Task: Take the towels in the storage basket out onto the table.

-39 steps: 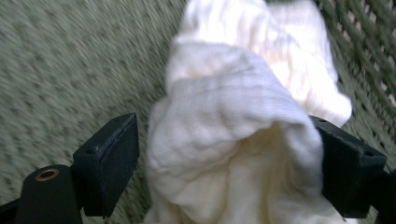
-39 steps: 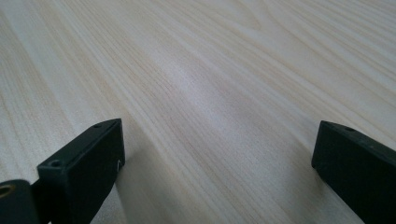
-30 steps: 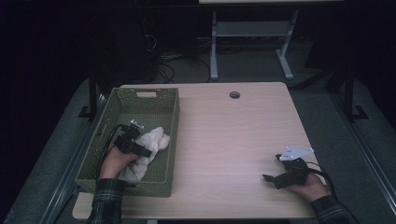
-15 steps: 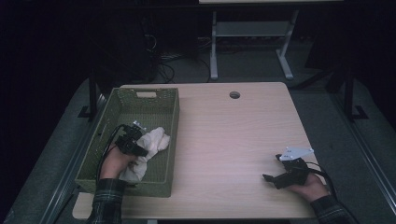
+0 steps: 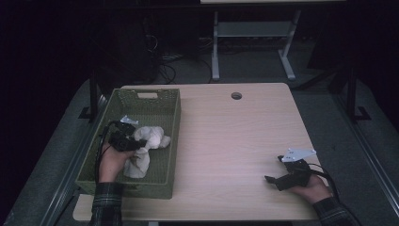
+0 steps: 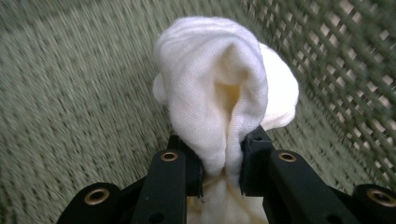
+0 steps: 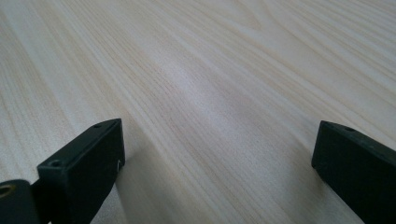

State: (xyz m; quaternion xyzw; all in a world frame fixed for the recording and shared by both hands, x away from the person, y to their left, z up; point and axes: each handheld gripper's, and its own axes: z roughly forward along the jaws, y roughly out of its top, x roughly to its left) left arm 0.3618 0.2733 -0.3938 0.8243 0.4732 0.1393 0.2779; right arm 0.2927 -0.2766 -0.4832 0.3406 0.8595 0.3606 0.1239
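A white cloth (image 5: 146, 146) lies bunched inside the green woven basket (image 5: 148, 96) at the table's left. My left gripper (image 5: 136, 143) is in the basket, and its jaws have just been closing on the cloth. In the left gripper view the cloth (image 6: 219, 93) rises in a fold above the pads (image 6: 250, 158), which pinch it from both sides; my left gripper (image 6: 220, 163) is lifted a little off the basket floor. My right gripper (image 5: 272, 179) rests low over the bare table near the front right, and in the right gripper view my right gripper (image 7: 217, 154) stands open with nothing between its jaws.
The light wooden table (image 5: 235, 136) has a round cable hole (image 5: 236, 95) near its far edge. Beyond it stand a white desk frame (image 5: 249, 42) and cables on a dark floor. The basket's wall (image 6: 345, 60) is close beside the cloth.
The left gripper's jaws have closed on the cloth and the hand has risen slightly, gathering the cloth upward. The right hand has kept still.
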